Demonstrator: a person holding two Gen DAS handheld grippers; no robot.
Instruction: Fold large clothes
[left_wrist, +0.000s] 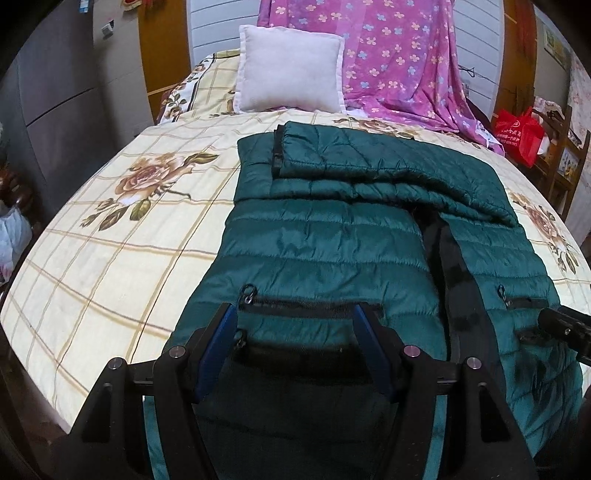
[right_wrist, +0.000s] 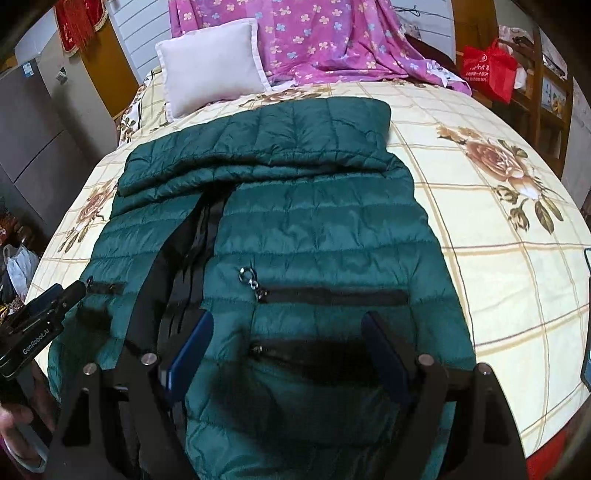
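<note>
Green puffy jacket (left_wrist: 332, 229) spread flat on the bed (left_wrist: 110, 236), front side up, sleeves folded across near the pillow (left_wrist: 290, 68), bottom hem at the near edge. Left claw (left_wrist: 295, 314) wide apart and empty, low over the left front pocket. Right claw (right_wrist: 288, 321) wide apart and empty too, low over the right front pocket, beside the open black zipper strip (right_wrist: 207, 221).

Left gripper (left_wrist: 295, 317): black angular frame, dark blue finger pads (left_wrist: 221, 332), round silver screws at the pivots. Right gripper (right_wrist: 284, 325) — same build, same blue pads, same screws. One gripper body carries white lettering (reads "GenRobot.AI") — seen from the right wrist.
</note>
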